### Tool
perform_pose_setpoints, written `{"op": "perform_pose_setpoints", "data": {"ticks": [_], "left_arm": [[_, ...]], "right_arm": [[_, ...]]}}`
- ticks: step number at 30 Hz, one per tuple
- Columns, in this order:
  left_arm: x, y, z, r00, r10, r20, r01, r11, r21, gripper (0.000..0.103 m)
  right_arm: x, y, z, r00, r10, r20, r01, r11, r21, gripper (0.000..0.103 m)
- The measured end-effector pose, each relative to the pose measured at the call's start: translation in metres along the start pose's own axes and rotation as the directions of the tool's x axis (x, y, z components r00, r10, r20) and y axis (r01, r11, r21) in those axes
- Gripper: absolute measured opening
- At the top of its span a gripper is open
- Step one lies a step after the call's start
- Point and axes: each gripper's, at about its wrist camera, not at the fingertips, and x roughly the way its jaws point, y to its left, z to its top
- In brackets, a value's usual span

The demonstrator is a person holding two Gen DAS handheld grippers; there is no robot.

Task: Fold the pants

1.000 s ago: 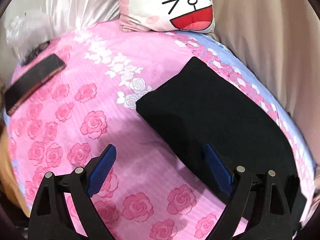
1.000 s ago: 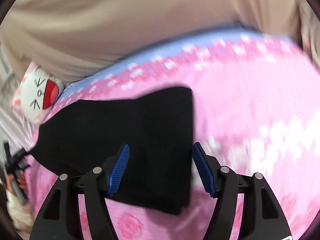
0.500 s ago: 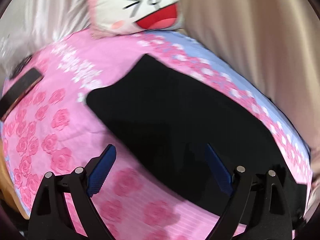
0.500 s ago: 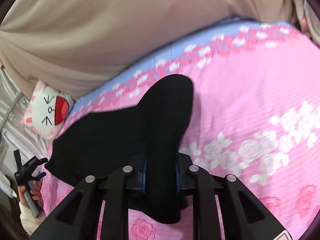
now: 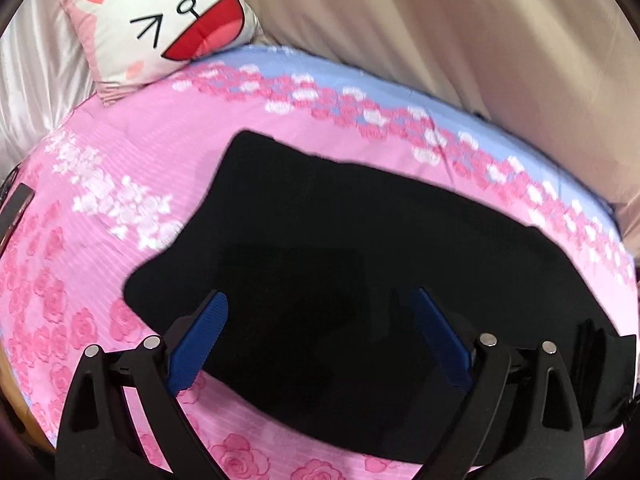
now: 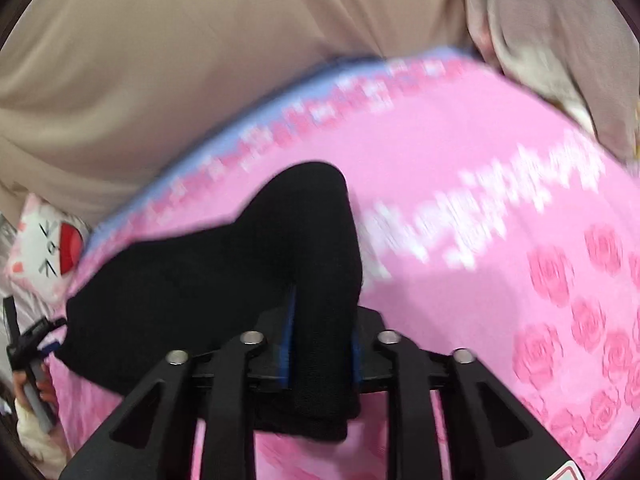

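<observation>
Black pants lie as a long folded band across the pink rose bedsheet. My left gripper is open, its blue pads hovering over the near edge of the pants' left end. My right gripper is shut on the right end of the pants, which bunches up between the pads and rises off the sheet. The other gripper, held in a hand, shows at the far left of the right wrist view.
A cat-face pillow lies at the head of the bed, against white satin fabric. A beige curtain runs along the bed's far side. A dark flat object lies at the sheet's left edge.
My right gripper closed on the right end of the pants and lifted it. My left gripper swung right, over the pants' left end, still open.
</observation>
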Motion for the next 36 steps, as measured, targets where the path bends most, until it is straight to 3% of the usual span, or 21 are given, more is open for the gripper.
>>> {"op": "perform_pose_setpoints", "data": {"ticks": [2, 3, 5, 7, 9, 12, 13, 15, 17, 20, 23, 26, 27, 29, 32, 33, 35, 36], "left_arm": [[0.008, -0.002, -0.002, 1.000, 0.022, -0.011, -0.022, 1.000, 0.005, 0.092], [0.011, -0.002, -0.003, 1.000, 0.021, -0.016, -0.021, 1.000, 0.001, 0.092], [0.016, -0.001, -0.003, 1.000, 0.023, -0.021, -0.023, 1.000, -0.004, 0.092], [0.018, -0.001, -0.001, 1.000, 0.019, -0.017, -0.019, 1.000, -0.003, 0.092], [0.015, 0.002, -0.001, 1.000, -0.006, -0.014, 0.006, 1.000, -0.012, 0.092], [0.003, 0.017, -0.002, 0.998, -0.058, -0.012, 0.058, 0.998, -0.040, 0.092], [-0.003, 0.027, -0.002, 0.998, -0.069, -0.006, 0.068, 0.996, -0.051, 0.092], [-0.014, 0.045, 0.000, 0.997, -0.072, 0.007, 0.073, 0.995, -0.069, 0.092], [-0.024, 0.066, 0.001, 0.996, -0.091, 0.021, 0.093, 0.991, -0.096, 0.092], [-0.037, 0.098, 0.005, 0.998, -0.034, 0.055, 0.043, 0.986, -0.160, 0.093], [-0.036, 0.122, 0.003, 0.998, -0.032, 0.052, 0.043, 0.973, -0.228, 0.094], [-0.014, 0.132, -0.005, 0.993, -0.121, -0.014, 0.111, 0.945, -0.308, 0.094], [-0.008, 0.132, -0.007, 0.989, -0.148, -0.031, 0.130, 0.937, -0.325, 0.094], [-0.005, 0.125, -0.006, 0.991, -0.131, 0.002, 0.126, 0.943, -0.309, 0.098], [0.005, 0.115, 0.001, 0.987, -0.161, 0.016, 0.158, 0.939, -0.306, 0.095], [0.008, 0.112, 0.004, 0.987, -0.157, 0.022, 0.156, 0.940, -0.303, 0.091], [0.012, 0.104, 0.011, 0.994, -0.107, 0.027, 0.110, 0.953, -0.281, 0.048], [0.013, 0.103, 0.013, 0.995, -0.096, 0.028, 0.100, 0.954, -0.281, 0.040]], "right_arm": [[-0.019, 0.011, -0.004, 0.987, -0.123, 0.102, 0.128, 0.991, -0.042, 0.037], [-0.035, 0.028, -0.006, 0.973, -0.136, 0.184, 0.157, 0.982, -0.106, 0.039], [-0.061, 0.070, -0.010, 0.960, -0.029, 0.278, 0.095, 0.970, -0.225, 0.064], [-0.059, 0.106, -0.015, 0.970, 0.114, 0.215, -0.036, 0.942, -0.334, 0.065], [-0.032, 0.158, -0.033, 0.970, 0.239, 0.045, -0.192, 0.867, -0.459, 0.064], [0.014, 0.203, -0.062, 0.974, 0.209, -0.087, -0.221, 0.790, -0.571, 0.062], [0.023, 0.207, -0.067, 0.977, 0.186, -0.100, -0.209, 0.783, -0.586, 0.060], [0.047, 0.215, -0.070, 0.982, 0.141, -0.123, -0.186, 0.787, -0.588, 0.045], [0.053, 0.219, -0.061, 0.988, 0.123, -0.097, -0.157, 0.799, -0.581, 0.013], [0.046, 0.230, -0.044, 0.987, 0.149, -0.053, -0.154, 0.836, -0.527, 0.012], [0.038, 0.252, -0.029, 0.983, 0.184, -0.009, -0.161, 0.834, -0.528, 0.013], [0.083, 0.261, -0.034, 0.981, 0.148, -0.128, -0.194, 0.821, -0.537, 0.023], [0.089, 0.260, -0.039, 0.982, 0.140, -0.127, -0.187, 0.822, -0.539, 0.028], [0.077, 0.260, -0.043, 0.979, 0.184, -0.084, -0.200, 0.810, -0.551, 0.057], [0.052, 0.248, -0.032, 0.968, 0.250, -0.034, -0.230, 0.818, -0.527, 0.070], [0.045, 0.242, -0.028, 0.968, 0.249, -0.011, -0.220, 0.833, -0.508, 0.073], [0.033, 0.223, -0.019, 0.970, 0.243, 0.027, -0.205, 0.868, -0.452, 0.080], [0.028, 0.214, -0.017, 0.971, 0.235, 0.042, -0.196, 0.885, -0.422, 0.081]]}}
